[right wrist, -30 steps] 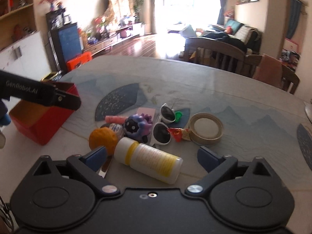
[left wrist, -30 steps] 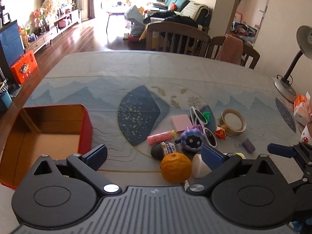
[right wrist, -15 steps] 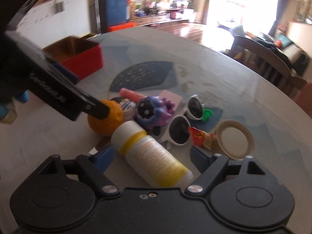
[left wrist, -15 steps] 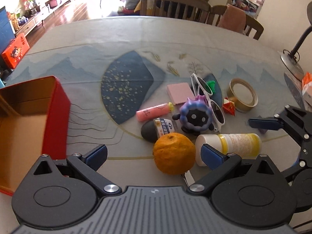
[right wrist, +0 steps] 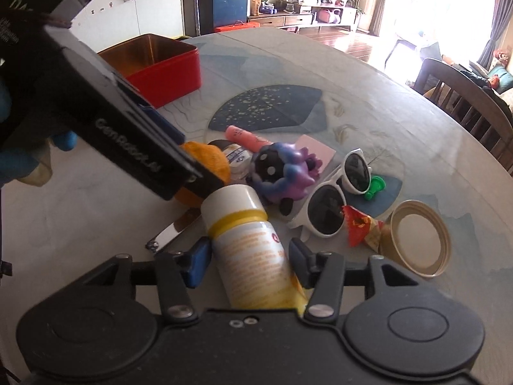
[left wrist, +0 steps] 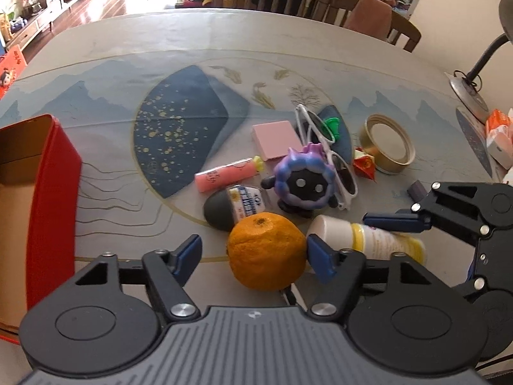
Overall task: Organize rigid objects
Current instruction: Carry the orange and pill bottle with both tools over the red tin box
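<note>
Left gripper [left wrist: 253, 253] closes around an orange [left wrist: 266, 250], pads seemingly not yet pressing; right gripper [right wrist: 250, 260] closes on a lying bottle [right wrist: 247, 243], contact unclear.

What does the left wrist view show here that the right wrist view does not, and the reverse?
Only the left wrist view: the desk lamp and a small purple block.
Only the right wrist view: nail clippers beside the bottle, a blue-gloved hand.
Both: the orange, the purple toy, white sunglasses, the red tin, and both closing tools, left around the orange, right around the bottle.
</note>
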Available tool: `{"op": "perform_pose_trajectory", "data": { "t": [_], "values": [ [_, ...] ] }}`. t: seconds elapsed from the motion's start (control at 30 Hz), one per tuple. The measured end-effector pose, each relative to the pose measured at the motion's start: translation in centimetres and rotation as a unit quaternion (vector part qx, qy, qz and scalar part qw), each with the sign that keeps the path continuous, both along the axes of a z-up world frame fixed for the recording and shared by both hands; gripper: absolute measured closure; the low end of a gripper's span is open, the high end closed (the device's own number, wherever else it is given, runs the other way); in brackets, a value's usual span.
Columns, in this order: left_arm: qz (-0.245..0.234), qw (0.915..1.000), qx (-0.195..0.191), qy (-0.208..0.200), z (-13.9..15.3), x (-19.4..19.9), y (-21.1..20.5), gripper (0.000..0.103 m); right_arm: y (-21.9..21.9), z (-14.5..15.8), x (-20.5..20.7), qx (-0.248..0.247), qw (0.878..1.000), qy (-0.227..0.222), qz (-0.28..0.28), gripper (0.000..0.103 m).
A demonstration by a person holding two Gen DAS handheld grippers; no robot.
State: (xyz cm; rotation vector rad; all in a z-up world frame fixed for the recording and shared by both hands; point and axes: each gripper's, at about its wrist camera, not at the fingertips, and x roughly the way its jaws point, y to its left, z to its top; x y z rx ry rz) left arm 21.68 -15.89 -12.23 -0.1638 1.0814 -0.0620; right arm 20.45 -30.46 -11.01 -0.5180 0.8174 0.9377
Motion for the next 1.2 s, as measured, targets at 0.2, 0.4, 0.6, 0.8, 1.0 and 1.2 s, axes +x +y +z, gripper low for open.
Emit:
{"op": "perform_pose_trajectory", "data": {
  "t": [0.2,0.4,0.6,0.8,1.0,1.2],
  "values": [
    [-0.008,0.9999,-0.012,-0.001,0.0,0.0,-0.3,0.049,-0.2,0.1,-0.8,0.003,0.999,0.008,-0.032,0.051],
    [-0.014,0.9999,0.008,-0.004,0.2,-0.2,-0.9,0.049,-0.7,0.1,-1.3,0.006,0.997,0.017,-0.078,0.052],
    [0.006,0.9999,0.010,0.005,0.3,-1.0,-0.2,0.049,-1.3,0.5,-1.8,0.014,0.993,0.027,-0.111,0.056],
    [0.029,0.9996,0.004,-0.001,1.1,-2.5,1.3,0.050,-1.3,1.6,-2.5,0.029,0.991,0.026,-0.128,0.056],
    [0.063,0.9980,-0.005,-0.009,2.5,-4.3,3.2,0.049,-0.8,3.3,-3.0,0.051,0.988,0.028,-0.142,0.057],
    [0.087,0.9960,-0.004,-0.022,4.2,-6.2,5.6,0.049,0.9,5.3,-3.9,0.068,0.987,0.024,-0.146,0.058]
  ]
}}
